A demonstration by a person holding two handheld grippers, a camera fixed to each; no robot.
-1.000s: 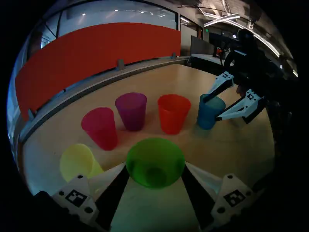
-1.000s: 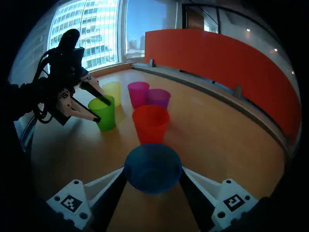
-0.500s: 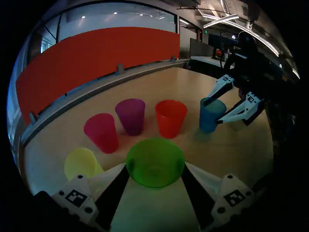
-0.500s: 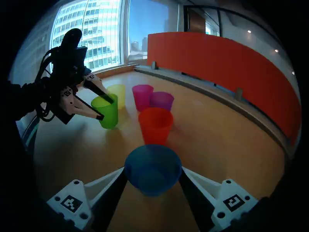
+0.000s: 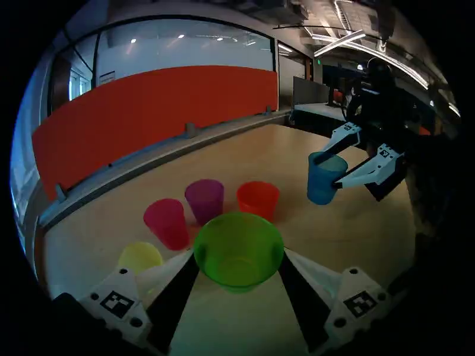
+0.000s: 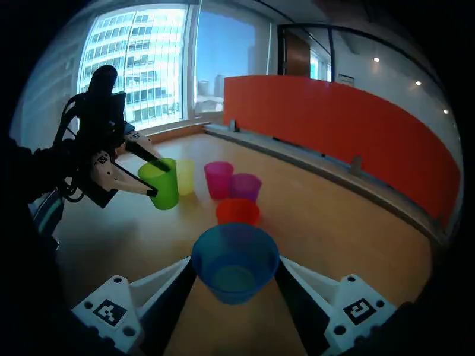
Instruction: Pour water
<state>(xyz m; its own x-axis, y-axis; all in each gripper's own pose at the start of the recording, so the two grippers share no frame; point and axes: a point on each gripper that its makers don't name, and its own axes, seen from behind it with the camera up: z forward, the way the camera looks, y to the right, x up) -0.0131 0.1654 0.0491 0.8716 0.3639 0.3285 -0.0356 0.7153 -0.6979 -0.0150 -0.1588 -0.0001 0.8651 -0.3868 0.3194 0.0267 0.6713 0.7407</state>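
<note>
My left tool [image 5: 238,256] is clamped on the green cup [image 5: 238,237], one finger on each side, and holds it upright above the bench [image 5: 356,231]. My right tool [image 6: 235,265] is clamped on the blue cup [image 6: 235,252] likewise. Orange cup [image 5: 257,199], purple cup [image 5: 204,199], pink cup [image 5: 167,221] and yellow cup [image 5: 139,258] stand on the bench in a row.

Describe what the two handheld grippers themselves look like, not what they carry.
Both match. The left gripper has two white, tapering fingers with dark inner faces and a black-and-white square marker near each base. Its body is black and boxy, with black cables looping off it, and a dark sleeve behind. The right gripper shows the same white fingers, markers and black body.
</note>
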